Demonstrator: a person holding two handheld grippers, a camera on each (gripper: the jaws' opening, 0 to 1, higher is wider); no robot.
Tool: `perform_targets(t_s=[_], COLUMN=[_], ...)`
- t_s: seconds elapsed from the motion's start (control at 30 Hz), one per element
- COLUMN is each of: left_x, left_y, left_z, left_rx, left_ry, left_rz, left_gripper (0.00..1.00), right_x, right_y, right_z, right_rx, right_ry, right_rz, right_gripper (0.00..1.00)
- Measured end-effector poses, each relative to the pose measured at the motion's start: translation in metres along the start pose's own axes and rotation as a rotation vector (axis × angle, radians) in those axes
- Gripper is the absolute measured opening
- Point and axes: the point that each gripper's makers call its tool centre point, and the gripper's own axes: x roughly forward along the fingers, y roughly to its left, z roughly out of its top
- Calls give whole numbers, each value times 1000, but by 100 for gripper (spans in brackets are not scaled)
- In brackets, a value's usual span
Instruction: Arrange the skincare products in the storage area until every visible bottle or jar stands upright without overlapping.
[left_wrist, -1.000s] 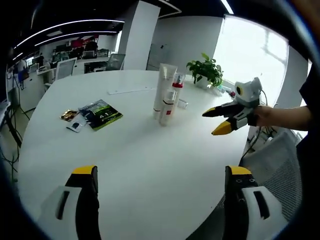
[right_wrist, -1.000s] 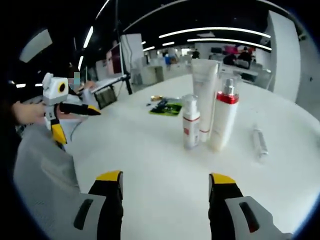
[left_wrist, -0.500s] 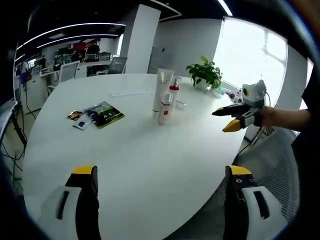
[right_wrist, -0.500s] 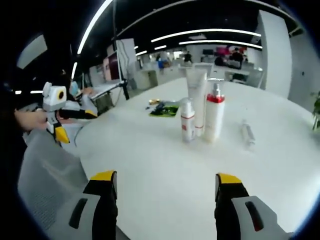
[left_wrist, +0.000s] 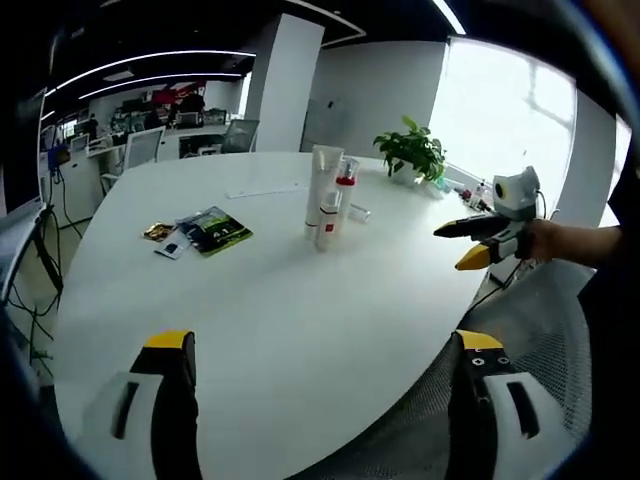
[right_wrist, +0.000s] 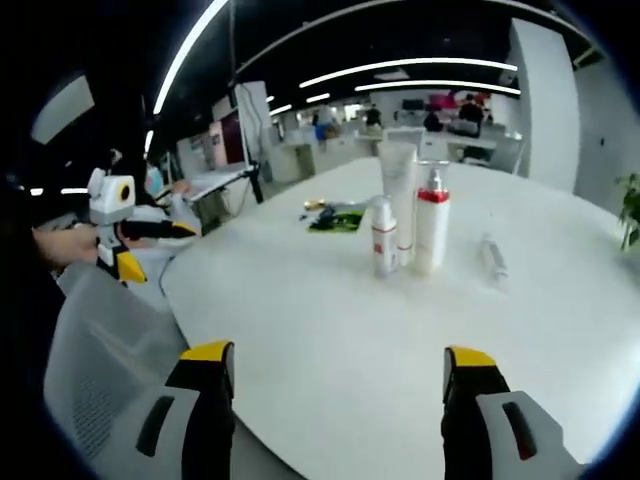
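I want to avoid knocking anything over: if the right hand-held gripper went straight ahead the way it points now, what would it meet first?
Probably the small pump bottle, standing in front of the tall tube and the red-collared bottle. Only bare white table lies before them, though depth is hard to judge.

The worktop is smooth, faintly glossy white, the bottles look like glossy plastic, and the sachets seem shiny foil, though blurred.

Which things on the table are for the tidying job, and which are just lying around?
For the job:
- white tube
- red-collared bottle
- small pump bottle

Just lying around:
- clear tube lying flat
- green packet
- small sachets
- potted plant
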Motion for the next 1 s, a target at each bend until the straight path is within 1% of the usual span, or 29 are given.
perform_targets(t_s=[0.13,0.3,0.37,0.4,0.43,0.47,0.5,0.53,0.63,0.73,0.83,1.0], left_x=[-3,-4,-4,-5,-4,-5,-6,-5,-4,-3,-2,-1], left_y=[2,6,11,11,11,11,12,11,13,13,14,14], left_z=[2,3,9,7,7,11,15,15,11,11,8,7], left_rx=[7,2,20,16,7,1,12,24,17,23,28,40], left_ry=[-8,-18,-81,-73,-71,-94,-114,-119,-94,-100,-84,-82], left_rz=[9,21,42,42,45,52,56,54,58,56,52,55], left_gripper=[99,99,99,99,99,99,99,99,99,99,99,98], right_x=[-6,-8,-7,-5,-5,-4,-4,-4,-2,-2,-2,-1], right_y=[0,3,3,2,2,1,1,1,0,0,-1,1], right_z=[3,3,-1,-5,-9,-10,-10,-10,-13,-13,-14,-16], right_rx=[3,21,24,27,32,35,33,33,29,28,28,24], right_ry=[-11,-16,-10,3,20,25,23,23,35,35,41,50], right_rz=[-13,-23,-28,-29,-31,-32,-33,-34,-38,-37,-41,-36], right_gripper=[92,98,99,99,99,99,99,99,99,99,99,99])
